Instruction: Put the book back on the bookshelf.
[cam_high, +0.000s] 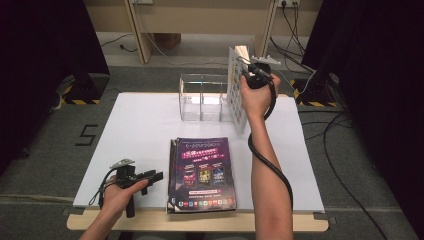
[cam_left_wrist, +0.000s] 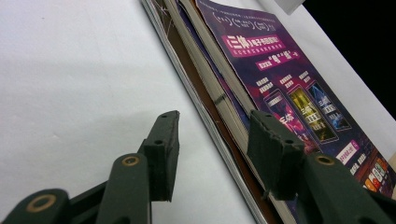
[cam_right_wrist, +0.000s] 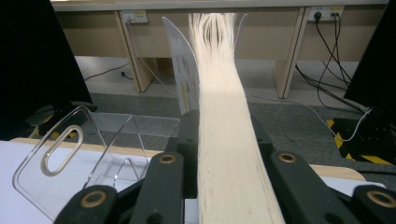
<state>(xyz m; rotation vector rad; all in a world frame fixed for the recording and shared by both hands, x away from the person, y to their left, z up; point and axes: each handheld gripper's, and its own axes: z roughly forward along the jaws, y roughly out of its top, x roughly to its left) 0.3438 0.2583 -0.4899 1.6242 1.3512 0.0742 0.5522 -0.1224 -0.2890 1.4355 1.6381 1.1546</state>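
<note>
The held book runs off the bottom edge between the right claw pads, its page tops washed out white, its cover print too small to read.

This looks like a lab or recording room set up for handling trials, not a home. A plain white table top stands alone on grey carpet, with a black number five taped on the floor off its left edge. Dark curtains hang to either side, and yellow-and-black hazard tape marks the stand feet beyond the far corners. Along the back wall run pale wooden desk legs, wall sockets and loose black cables. Each hand carries a cabled gripper, the left gripper by the near left corner, the right gripper over the far edge
</note>
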